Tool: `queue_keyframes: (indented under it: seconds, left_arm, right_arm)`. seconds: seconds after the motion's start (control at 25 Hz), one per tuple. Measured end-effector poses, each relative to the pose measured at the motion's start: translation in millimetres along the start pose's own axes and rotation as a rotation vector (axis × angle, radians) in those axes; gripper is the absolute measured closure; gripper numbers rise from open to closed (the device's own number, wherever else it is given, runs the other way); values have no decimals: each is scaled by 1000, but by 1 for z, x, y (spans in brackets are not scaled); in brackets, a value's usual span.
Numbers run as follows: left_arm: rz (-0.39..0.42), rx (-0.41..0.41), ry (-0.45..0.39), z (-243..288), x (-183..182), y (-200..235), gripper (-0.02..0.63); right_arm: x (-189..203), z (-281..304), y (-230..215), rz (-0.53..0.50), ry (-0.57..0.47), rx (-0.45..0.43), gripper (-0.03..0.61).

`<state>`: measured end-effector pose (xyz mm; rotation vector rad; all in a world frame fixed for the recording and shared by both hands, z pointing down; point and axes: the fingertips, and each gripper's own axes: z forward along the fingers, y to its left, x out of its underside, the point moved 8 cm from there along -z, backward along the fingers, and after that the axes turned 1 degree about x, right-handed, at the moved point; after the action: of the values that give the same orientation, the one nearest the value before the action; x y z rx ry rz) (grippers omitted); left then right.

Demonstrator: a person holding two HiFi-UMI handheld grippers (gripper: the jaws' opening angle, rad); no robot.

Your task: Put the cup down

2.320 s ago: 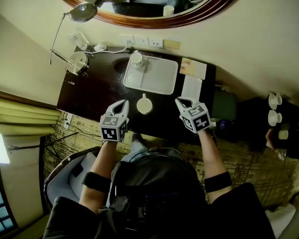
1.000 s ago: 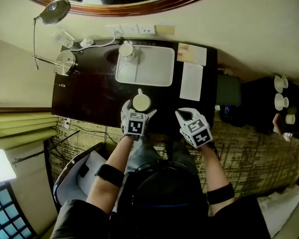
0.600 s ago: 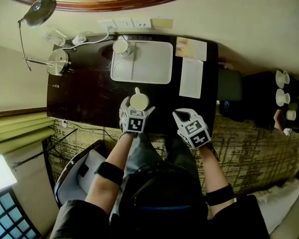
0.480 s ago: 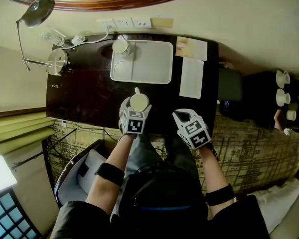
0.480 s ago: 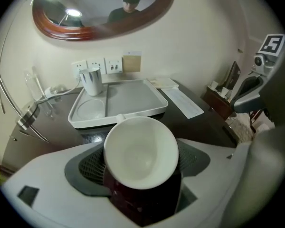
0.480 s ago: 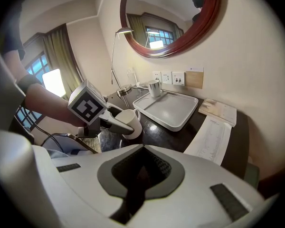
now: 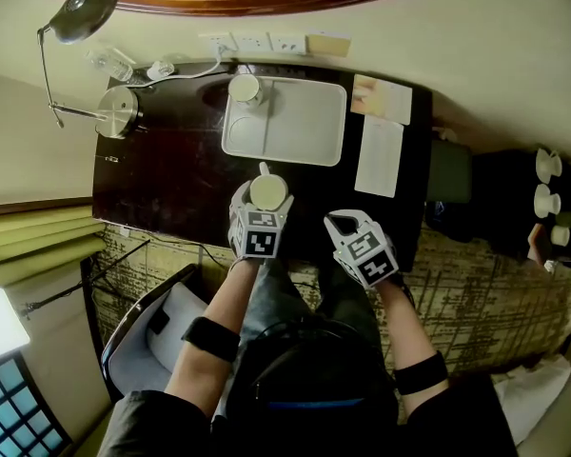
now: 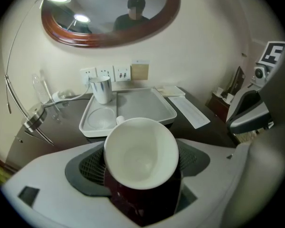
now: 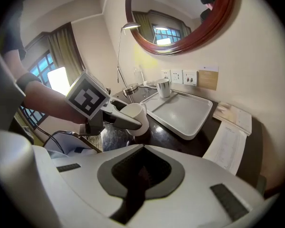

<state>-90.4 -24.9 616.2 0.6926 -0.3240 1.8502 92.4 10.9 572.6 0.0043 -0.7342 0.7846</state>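
While upright, cup (image 8: 141, 153) snug between left fingers (image 8: 83, 167)

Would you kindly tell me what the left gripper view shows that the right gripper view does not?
Only the left gripper view looks into the empty cup between the left gripper's jaws, which have just been closing on it. Only the right gripper view shows the window and the cup's outer side. Both show the tray and the paper.

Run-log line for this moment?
left tongs: just closed onto white cup | right tongs: shut, empty | cup: near front edge of desk
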Motion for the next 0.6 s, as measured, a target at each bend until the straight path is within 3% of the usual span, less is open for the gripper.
queue_keyframes:
  seconds: [0.6]
  left_arm:
    - [-50,-90,-76,1,-77,98,198]
  right_arm:
    - [-115,76,30,-177,-39,-97,578]
